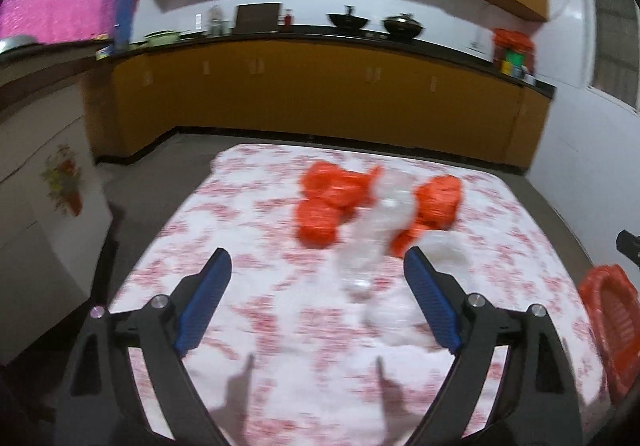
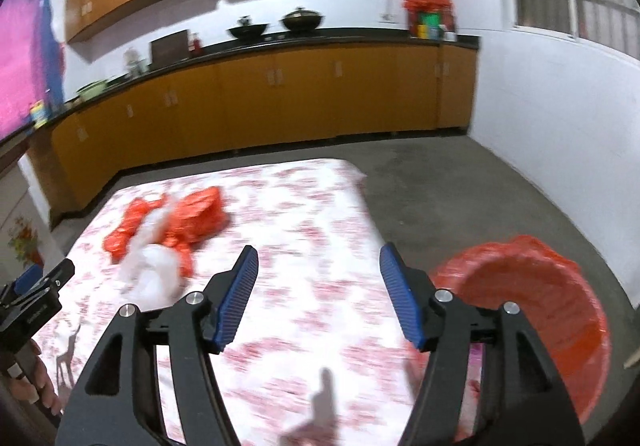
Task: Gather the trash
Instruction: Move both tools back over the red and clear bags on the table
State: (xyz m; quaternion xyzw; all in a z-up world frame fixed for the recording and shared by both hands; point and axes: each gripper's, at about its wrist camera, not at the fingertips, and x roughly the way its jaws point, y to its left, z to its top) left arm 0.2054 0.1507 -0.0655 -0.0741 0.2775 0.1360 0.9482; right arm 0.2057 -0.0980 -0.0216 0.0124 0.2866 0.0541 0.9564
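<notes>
While both views were smeared by motion blur, the left gripper point(image 1: 318, 266) hung over a table point(image 1: 240, 214) with a red-and-white patterned cloth, its blue-padded jaws spread wide and gripping nothing. A clear plastic bottle point(image 1: 372, 242) lay on the cloth at centre frame, partly between the fingertips but untouched, with crumpled orange plastic bags point(image 1: 332, 202) just behind it. The right gripper point(image 2: 319, 266) stood well open too, and empty, above bare cloth in the lower middle of its view. An orange-lined trash bin point(image 2: 532, 310) sat beside the table's edge at lower right. At the far left edge of that view, a hand point(image 2: 34, 386) held the other gripper's handle.
</notes>
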